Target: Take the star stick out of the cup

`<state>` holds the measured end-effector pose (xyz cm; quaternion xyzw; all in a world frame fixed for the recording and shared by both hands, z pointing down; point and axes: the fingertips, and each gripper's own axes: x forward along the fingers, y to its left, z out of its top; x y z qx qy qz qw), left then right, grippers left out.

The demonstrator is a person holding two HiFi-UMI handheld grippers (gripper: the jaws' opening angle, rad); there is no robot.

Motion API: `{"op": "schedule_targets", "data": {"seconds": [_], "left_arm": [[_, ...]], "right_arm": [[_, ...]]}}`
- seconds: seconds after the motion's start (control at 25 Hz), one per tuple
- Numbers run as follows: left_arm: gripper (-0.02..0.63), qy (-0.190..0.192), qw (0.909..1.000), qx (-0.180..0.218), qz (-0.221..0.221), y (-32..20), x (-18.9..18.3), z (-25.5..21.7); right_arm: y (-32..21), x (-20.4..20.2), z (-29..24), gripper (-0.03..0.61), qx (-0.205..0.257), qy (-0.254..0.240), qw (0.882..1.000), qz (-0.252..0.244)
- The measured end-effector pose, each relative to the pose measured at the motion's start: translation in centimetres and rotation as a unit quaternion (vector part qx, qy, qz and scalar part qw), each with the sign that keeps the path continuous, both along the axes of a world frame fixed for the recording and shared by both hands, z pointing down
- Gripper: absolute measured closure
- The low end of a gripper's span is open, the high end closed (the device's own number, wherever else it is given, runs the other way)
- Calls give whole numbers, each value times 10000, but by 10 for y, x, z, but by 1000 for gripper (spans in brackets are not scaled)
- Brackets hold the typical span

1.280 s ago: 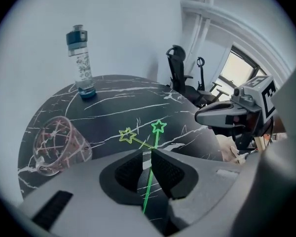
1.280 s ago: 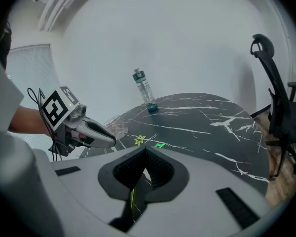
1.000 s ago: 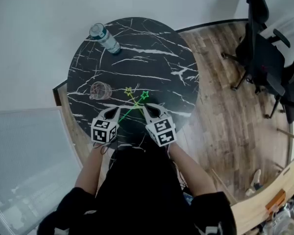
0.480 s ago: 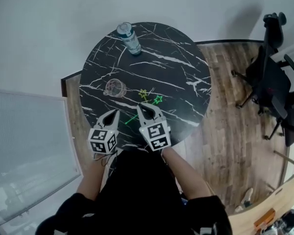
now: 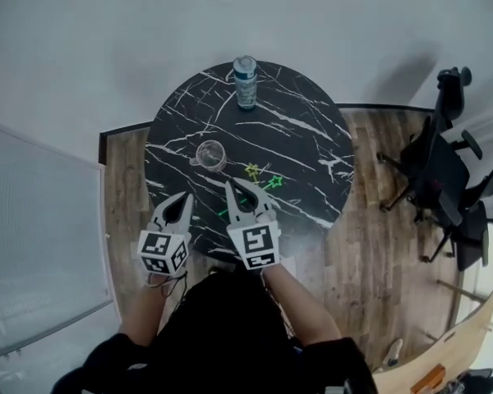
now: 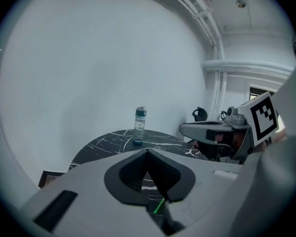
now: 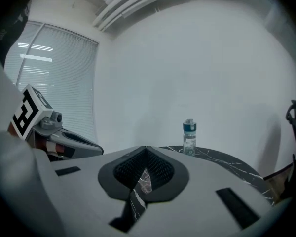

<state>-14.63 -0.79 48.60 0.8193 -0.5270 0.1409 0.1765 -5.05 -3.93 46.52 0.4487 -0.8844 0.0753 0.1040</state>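
Grey left tool [image 5: 179, 203] and right tool [image 5: 238, 194] are both pinched shut and empty, held over the desk's [image 5: 304, 138] near edge. Yellow star stick [image 5: 252, 171] and green star stick [image 5: 273, 182] lie flat mid-desk, outside the cup [image 5: 210, 155]. Job looks done. Advice: lift straight back, don't brush the sticks. Bottle [image 5: 245, 81] stands at far edge, with open floor on the near side.

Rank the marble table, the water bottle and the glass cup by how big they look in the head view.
1. marble table, by far the largest.
2. water bottle and glass cup: too alike to rank; the bottle looks longer, the cup wider.
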Motion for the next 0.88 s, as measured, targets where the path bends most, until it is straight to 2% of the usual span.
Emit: {"op": "schedule_targets", "data": {"seconds": [0.32, 0.6, 0.88], "left_arm": [[614, 210, 9954, 913, -182, 25, -31, -68], [614, 404, 9877, 1511, 74, 56, -19, -123], [614, 389, 9794, 1970, 229, 68, -15, -160]], "right_arm": [[38, -21, -76, 583, 791, 13, 9966, 220], [75, -15, -146, 583, 1498, -47, 9875, 481], [102, -6, -182, 583, 1866, -108, 9795, 757]]}}
